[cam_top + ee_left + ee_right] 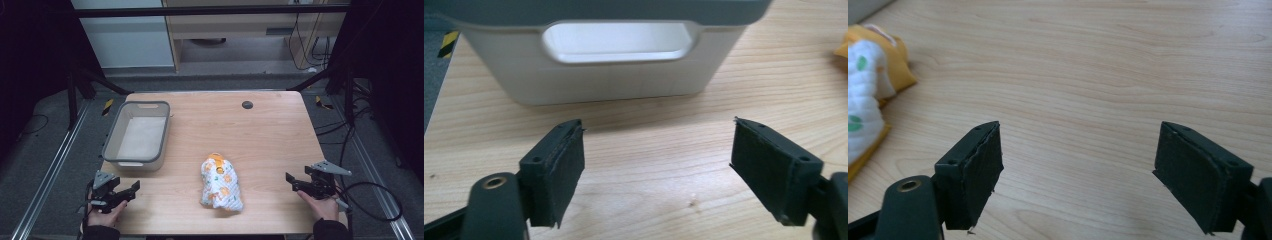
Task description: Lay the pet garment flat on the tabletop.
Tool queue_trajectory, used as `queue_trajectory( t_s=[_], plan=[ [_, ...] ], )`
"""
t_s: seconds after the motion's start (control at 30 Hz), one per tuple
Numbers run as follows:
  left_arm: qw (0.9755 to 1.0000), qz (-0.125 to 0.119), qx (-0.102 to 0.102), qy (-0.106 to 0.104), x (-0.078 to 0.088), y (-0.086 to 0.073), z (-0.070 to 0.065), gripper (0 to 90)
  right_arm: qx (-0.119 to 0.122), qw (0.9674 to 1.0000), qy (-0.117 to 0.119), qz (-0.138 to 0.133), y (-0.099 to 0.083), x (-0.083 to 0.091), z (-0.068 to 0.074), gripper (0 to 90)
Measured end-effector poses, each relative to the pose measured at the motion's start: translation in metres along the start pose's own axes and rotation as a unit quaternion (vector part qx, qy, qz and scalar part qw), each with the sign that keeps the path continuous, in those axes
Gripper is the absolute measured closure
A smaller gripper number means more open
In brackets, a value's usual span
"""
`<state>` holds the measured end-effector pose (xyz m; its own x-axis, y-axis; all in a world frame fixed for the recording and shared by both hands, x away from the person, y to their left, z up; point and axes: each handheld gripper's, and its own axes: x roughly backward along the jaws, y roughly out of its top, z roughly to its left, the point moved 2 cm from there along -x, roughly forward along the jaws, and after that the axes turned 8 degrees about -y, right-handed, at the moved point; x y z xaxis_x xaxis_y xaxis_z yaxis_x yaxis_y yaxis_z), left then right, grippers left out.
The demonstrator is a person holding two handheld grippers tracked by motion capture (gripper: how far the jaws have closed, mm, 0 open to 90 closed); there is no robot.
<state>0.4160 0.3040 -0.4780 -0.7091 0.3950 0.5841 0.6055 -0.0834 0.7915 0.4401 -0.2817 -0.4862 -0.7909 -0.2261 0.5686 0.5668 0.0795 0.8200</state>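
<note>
High view puts the left gripper [131, 188] and the right gripper [291, 180] at the near corners of the table [270, 130], each with its jaws spread wide and nothing between them, so by my reading the work has not begun. Well apart from both and lying between them is the bundled cloth [220, 184], white with an orange print, untouched; just ahead of the left gripper [658, 150] stands the grey basket [614, 75], with no cloth in it. What seems left is everything: reaching in from either side, closing on the cloth [868, 95] and carrying it to the basket [112, 137]
</note>
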Motion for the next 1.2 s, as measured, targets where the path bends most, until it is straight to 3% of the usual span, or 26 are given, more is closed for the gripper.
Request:
queue_trajectory(
  t_s=[0.1,0.3,0.47,0.57,0.6,0.7,0.73,0.93,1.2],
  plan=[
    [0.9999,-0.002,-0.012,-0.003,0.003,0.003,-0.007,21.7,-0.008,0.9999,0.009,-0.012,0.004,0.003,0.004,20.0],
    [0.9991,-0.026,-0.016,-0.030,0.012,0.010,-0.017,25.0,-0.006,0.9994,0.018,-0.030,0.013,0.010,0.013,22.0],
    [0.9982,-0.036,-0.027,-0.041,0.017,0.024,-0.021,25.7,-0.006,0.9980,0.038,-0.050,0.031,0.017,0.023,22.5],
    [0.9977,-0.041,-0.028,-0.046,0.020,0.031,-0.022,26.2,0.007,0.9971,0.047,-0.059,0.042,0.022,0.032,22.5],
    [0.9968,-0.050,-0.037,-0.051,0.023,0.040,-0.025,26.3,0.014,0.9970,0.049,-0.058,0.047,0.023,0.036,22.4],
    [0.9960,-0.057,-0.045,-0.052,0.023,0.049,-0.028,26.5,0.023,0.9965,0.055,-0.058,0.060,0.024,0.044,22.4],
    [0.9949,-0.064,-0.053,-0.057,0.022,0.059,-0.033,26.5,0.023,0.9960,0.060,-0.062,0.067,0.023,0.047,22.6],
    [0.9926,-0.070,-0.069,-0.071,0.009,0.085,-0.051,26.4,0.034,0.9946,0.066,-0.073,0.095,0.018,0.065,22.8],
    [0.9896,-0.070,-0.081,-0.096,-0.013,0.097,-0.079,27.6,0.039,0.9930,0.085,-0.072,0.104,0.003,0.084,23.8]
  ],
)
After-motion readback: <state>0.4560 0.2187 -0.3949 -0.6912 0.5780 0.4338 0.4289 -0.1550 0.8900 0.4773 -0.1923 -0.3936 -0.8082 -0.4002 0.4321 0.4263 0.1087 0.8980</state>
